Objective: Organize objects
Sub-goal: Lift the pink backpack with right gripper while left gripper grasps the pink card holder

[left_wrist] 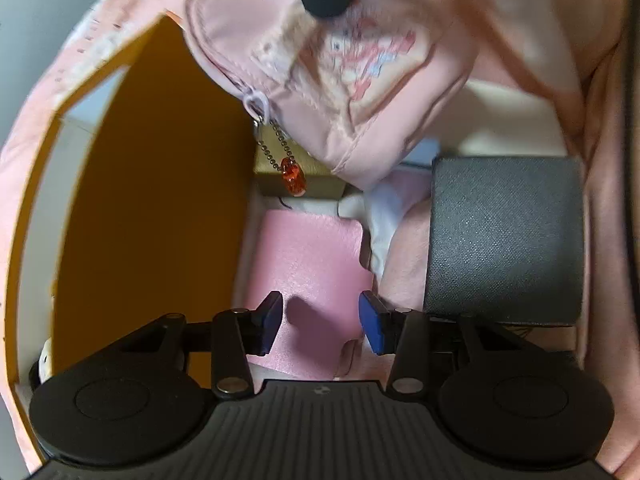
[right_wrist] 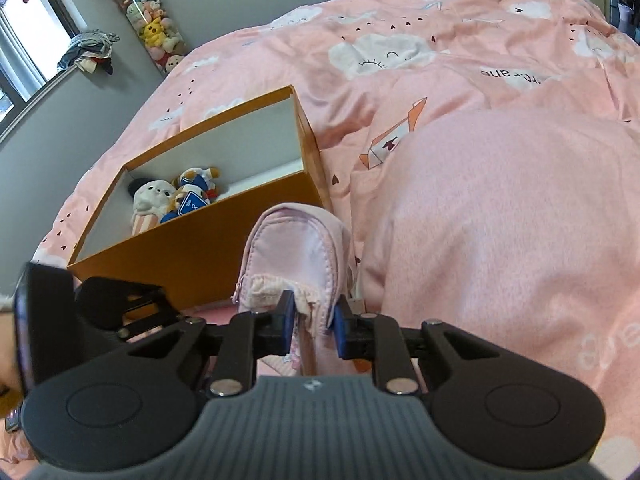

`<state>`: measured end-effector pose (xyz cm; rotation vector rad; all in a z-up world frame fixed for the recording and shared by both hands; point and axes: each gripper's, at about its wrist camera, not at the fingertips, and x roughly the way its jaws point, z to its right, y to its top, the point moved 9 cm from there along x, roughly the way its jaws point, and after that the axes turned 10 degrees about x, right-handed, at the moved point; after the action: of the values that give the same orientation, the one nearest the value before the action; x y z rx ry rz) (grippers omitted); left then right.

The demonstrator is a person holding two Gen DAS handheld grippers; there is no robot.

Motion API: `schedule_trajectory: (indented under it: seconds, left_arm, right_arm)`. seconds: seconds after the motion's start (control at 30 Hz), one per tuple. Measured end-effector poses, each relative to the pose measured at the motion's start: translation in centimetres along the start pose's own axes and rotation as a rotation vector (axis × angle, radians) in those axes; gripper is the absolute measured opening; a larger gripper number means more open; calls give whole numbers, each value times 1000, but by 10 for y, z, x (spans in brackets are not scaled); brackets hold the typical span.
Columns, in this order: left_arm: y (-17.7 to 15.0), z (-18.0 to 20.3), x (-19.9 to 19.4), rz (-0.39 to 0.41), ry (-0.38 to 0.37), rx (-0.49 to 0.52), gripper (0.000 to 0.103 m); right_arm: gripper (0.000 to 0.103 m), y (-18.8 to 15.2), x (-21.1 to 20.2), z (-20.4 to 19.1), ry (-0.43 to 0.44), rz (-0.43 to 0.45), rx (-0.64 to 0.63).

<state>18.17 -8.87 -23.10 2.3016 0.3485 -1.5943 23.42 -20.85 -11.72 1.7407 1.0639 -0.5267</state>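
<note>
My right gripper is shut on a small pink zip pouch and holds it above the bed, beside an orange box. The pouch also shows in the left wrist view, hanging above, with a red charm on a bead chain. My left gripper is open and empty, low over a pink wallet. A black textured wallet lies to its right.
The orange box wall stands left of the left gripper. The box holds several plush toys. A gold box lies behind the pink wallet. A pink quilt covers the bed. A plush column stands by the wall.
</note>
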Motion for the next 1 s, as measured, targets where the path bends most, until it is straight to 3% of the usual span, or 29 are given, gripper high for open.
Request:
schedule_trajectory:
  seconds: [0.23, 0.33, 0.47, 0.67, 0.73, 0.83, 1.0]
  left_arm:
    - [3, 2, 16, -57, -53, 94, 63]
    - [6, -3, 24, -83, -84, 143, 77]
    - [11, -3, 31, -96, -105, 206, 78]
    - [16, 0, 36, -82, -61, 223, 81]
    - [14, 0, 36, -70, -30, 205, 79]
    - [12, 1, 29, -54, -1, 174, 68]
    - [11, 4, 6, -11, 67, 153, 35]
  right_arm:
    - [21, 1, 7, 16, 42, -23, 76]
    - [21, -2, 11, 21, 46, -36, 90]
    - [22, -4, 12, 23, 53, -42, 95]
    - [22, -5, 11, 23, 55, -43, 98]
    - [22, -5, 12, 25, 52, -46, 100]
    - [22, -5, 12, 26, 43, -46, 102]
    - [22, -5, 7, 25, 27, -33, 87]
